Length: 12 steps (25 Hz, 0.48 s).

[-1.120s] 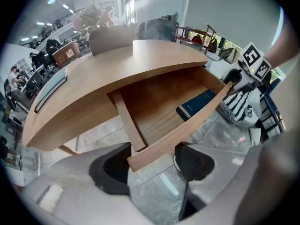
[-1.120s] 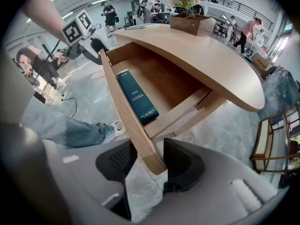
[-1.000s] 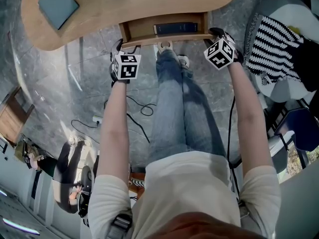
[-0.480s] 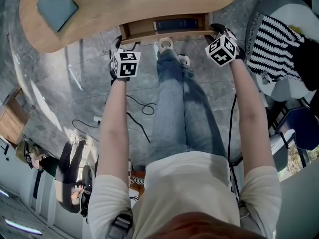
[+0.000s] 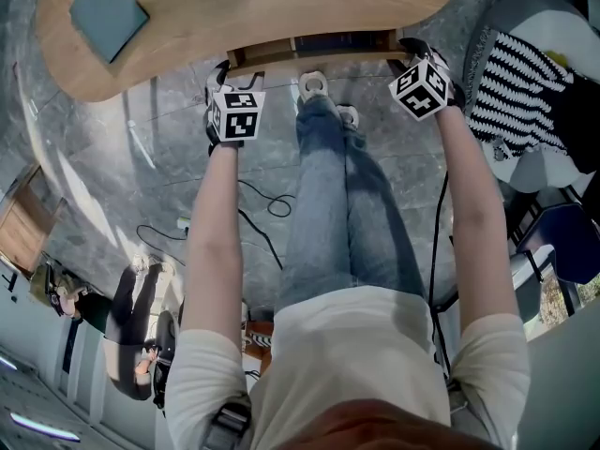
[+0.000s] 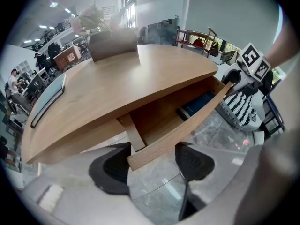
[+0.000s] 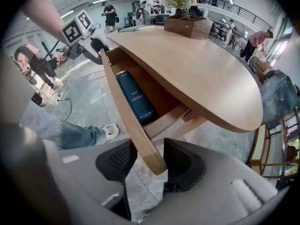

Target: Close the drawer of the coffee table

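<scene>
The wooden coffee table (image 5: 281, 7) has a drawer (image 5: 309, 59) standing a little way out, with a dark blue book (image 7: 136, 97) lying inside. My left gripper (image 6: 152, 165) is shut on the left end of the drawer front (image 6: 178, 130), which crosses its jaws at a slant. At the other end, my right gripper (image 7: 150, 163) is shut on the drawer front (image 7: 124, 111), the board filling the gap between its pads. From the head view, the left gripper (image 5: 225, 68) and right gripper (image 5: 412, 47) both sit at the table's edge, pointing steeply down.
A grey-blue pad (image 5: 106, 7) lies on the tabletop, with a wooden planter box (image 7: 187, 25) at its far side. The person's legs and shoe (image 5: 312, 84) stand between my grippers. A striped cushion (image 5: 520, 82) is at the right, and cables (image 5: 253, 200) run over the marble floor.
Both grippers have moved toward the table with the drawer front. The drawer has slid further in, and much less of the book shows in the head view.
</scene>
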Available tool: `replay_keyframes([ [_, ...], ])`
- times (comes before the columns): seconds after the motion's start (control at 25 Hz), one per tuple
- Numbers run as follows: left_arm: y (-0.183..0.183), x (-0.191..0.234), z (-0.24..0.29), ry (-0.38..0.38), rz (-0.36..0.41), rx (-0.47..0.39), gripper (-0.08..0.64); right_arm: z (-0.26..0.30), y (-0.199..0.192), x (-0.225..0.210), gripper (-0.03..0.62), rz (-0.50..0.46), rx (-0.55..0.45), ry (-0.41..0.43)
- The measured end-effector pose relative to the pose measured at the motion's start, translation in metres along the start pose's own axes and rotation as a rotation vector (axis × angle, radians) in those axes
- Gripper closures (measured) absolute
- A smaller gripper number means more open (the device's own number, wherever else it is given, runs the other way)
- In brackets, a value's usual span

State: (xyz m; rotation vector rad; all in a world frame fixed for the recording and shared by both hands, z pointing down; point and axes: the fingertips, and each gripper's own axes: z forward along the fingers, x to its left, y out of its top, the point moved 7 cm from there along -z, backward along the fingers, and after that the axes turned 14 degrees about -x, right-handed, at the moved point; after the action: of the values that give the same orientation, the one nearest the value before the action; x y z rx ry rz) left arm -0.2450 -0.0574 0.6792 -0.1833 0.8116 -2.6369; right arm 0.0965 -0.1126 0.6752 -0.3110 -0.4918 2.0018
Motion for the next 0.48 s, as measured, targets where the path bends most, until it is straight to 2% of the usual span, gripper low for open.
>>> replay_keyframes([
  [0.48, 0.016, 0.01, 0.01, 0.026, -0.015, -0.008, 0.258, 0.005, 0.011, -0.018, 0.416, 0.0, -0.007, -0.013],
])
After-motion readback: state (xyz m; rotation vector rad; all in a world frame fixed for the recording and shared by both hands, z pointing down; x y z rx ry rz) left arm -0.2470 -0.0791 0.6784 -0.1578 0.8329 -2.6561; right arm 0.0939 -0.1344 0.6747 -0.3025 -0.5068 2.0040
